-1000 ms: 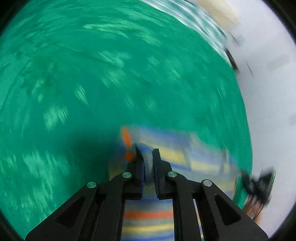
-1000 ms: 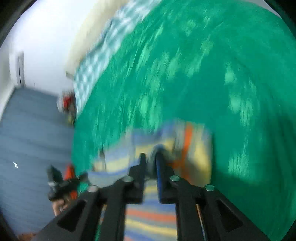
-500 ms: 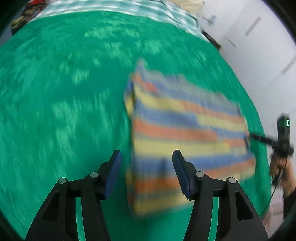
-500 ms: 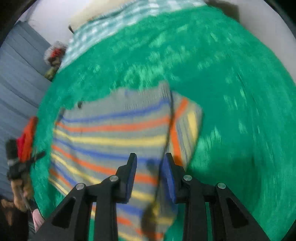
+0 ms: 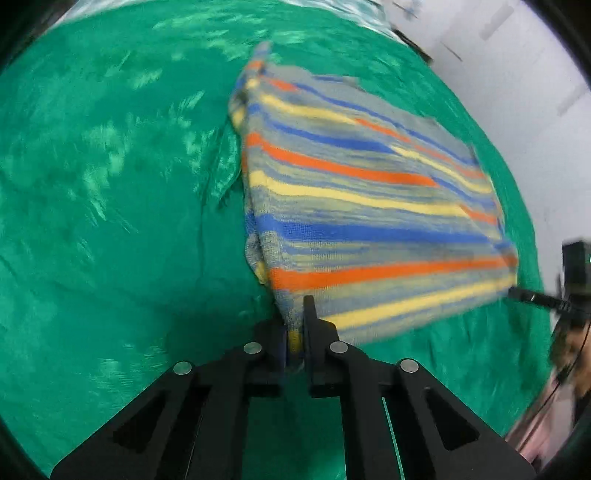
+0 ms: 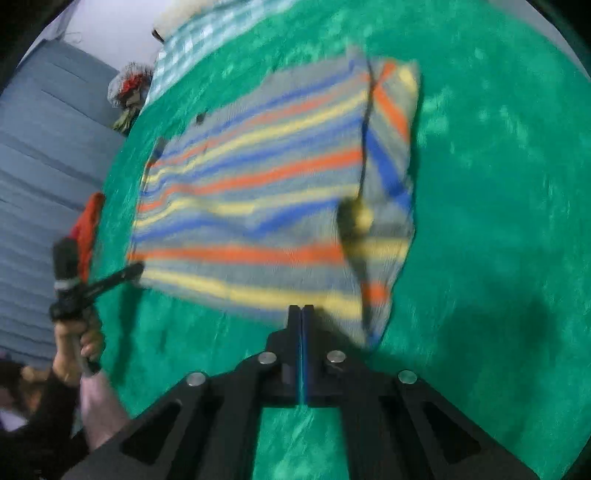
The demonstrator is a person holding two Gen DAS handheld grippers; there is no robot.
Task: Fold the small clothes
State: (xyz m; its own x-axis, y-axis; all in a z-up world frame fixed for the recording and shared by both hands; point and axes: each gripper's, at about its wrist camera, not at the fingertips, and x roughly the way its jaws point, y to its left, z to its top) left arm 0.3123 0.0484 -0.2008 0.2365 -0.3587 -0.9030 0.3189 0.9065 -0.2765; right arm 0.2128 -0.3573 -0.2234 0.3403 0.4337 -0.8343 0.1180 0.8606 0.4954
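sweater [image 5: 362,206]: striped knit (grey with orange, yellow and blue bands), lying mostly flat on the green cover [image 5: 110,221]. Looks already folded over itself, you can see doubled layers along its edge in the left wrist view.

sleeve [image 6: 391,155]: folded in on the right side of the sweater in the right wrist view, stripes running at an angle to the body's stripes.

left hand-held gripper [image 5: 295,332]: clenched on the near corner of the sweater, a bit of the knit is pinched between the two fingers and sticks up past them.

right hand-held gripper [image 6: 301,332]: fingers pressed fully together, blue pads touching. It sits right at the near hem of the sweater, but I can't tell if any fabric is actually caught in there, it's pretty blurry.

hand [image 6: 74,343]: a person's hand wrapped around the left gripper's handle, seen at the left edge of the right wrist view, dark sleeve below it.

cover: shiny green fabric with a pale pattern, a few creases beside the sweater.

far end: checked cloth [image 6: 207,33] past the green cover, and a small reddish bundle [image 6: 129,88] near a grey wall.
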